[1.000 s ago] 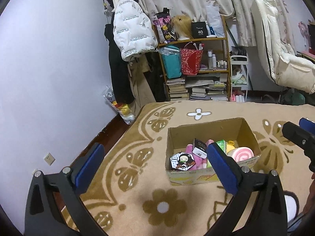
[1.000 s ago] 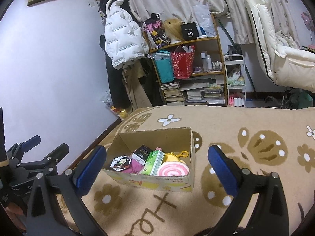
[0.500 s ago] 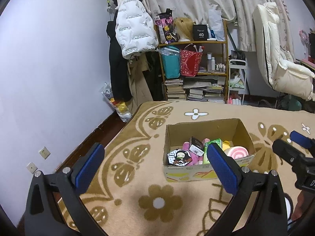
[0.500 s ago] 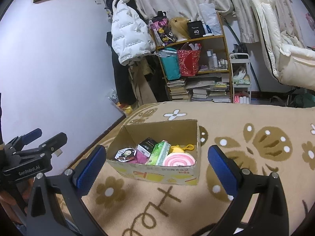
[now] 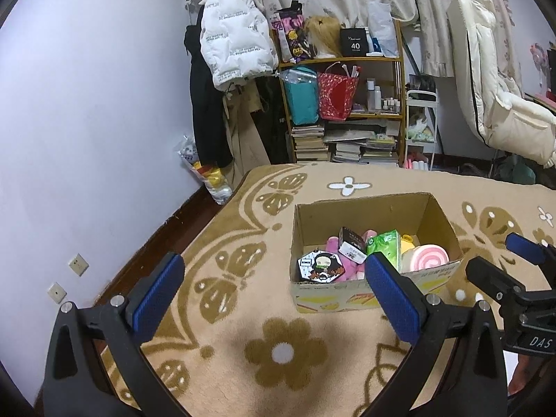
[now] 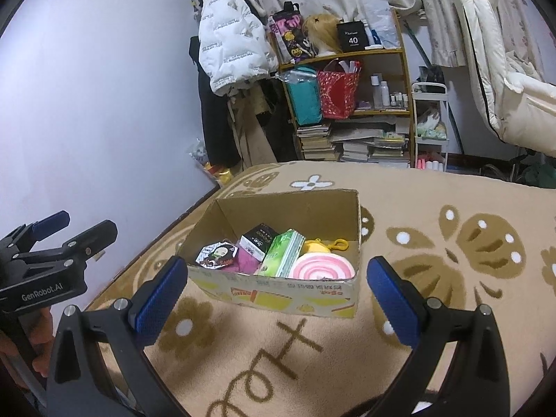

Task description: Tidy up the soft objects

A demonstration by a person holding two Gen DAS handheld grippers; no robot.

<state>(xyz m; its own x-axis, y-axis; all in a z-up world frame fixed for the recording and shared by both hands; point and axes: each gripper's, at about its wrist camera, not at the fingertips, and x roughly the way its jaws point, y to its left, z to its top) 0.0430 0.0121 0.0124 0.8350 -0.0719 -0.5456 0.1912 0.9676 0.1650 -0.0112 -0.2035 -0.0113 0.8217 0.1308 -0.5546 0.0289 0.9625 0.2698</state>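
While both my grippers, left (image 5: 271, 295) and right (image 6: 274, 295), hung wide open and empty, the soft toys (image 6: 321, 267) lay packed in the box (image 6: 278, 292) on the blanket (image 6: 451, 208); sorting looked either done or pending.

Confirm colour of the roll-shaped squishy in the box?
Pink and white spiral swirl; clearest in the right wrist view.

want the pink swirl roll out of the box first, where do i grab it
Grip the pink swirl roll across its round sides, coming from above with the right gripper. It lies against the cardboard box front wall, swirl face up, the green pack alongside.
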